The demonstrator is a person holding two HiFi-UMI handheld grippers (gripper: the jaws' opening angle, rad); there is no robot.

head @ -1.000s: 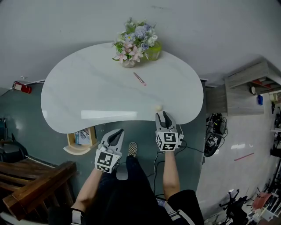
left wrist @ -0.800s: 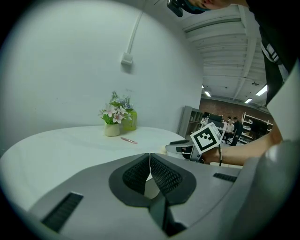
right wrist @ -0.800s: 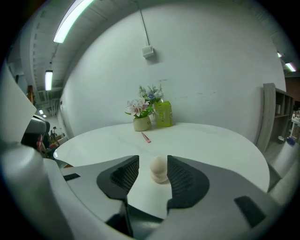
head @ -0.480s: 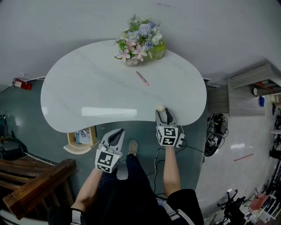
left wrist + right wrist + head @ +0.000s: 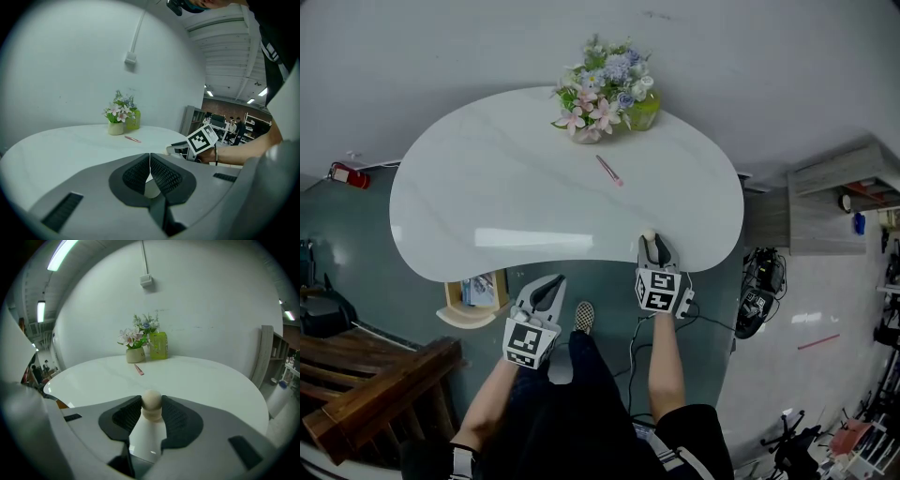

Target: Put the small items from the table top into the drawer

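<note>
The right tool (image 5: pixel 651 246) reaches over the near edge of the white kidney-shaped counter (image 5: pixel 506 187), angled down. Its jaws have just been closing, and a small cream round-headed peg (image 5: pixel 152 400) stands between them. Both pads touch the sides of its ball-shaped head, so the tool is clenched on the peg. The peg stands upright on the counter, close to the near rim on the right side.

The left tool (image 5: pixel 547 286) hangs off the counter, in front of its near edge and above the person's left leg. Its jaws are pressed together with nothing between them.

A pink pen (image 5: pixel 609 170) lies farther back on the counter, well apart from the peg. Behind the pen, at the far edge, stand a vase of flowers (image 5: pixel 602 94) and a green bottle (image 5: pixel 643 111), just beside each other.

A light wooden drawer (image 5: pixel 473 298) juts out below the counter's near edge, left of the left tool, with some printed items inside.
</note>
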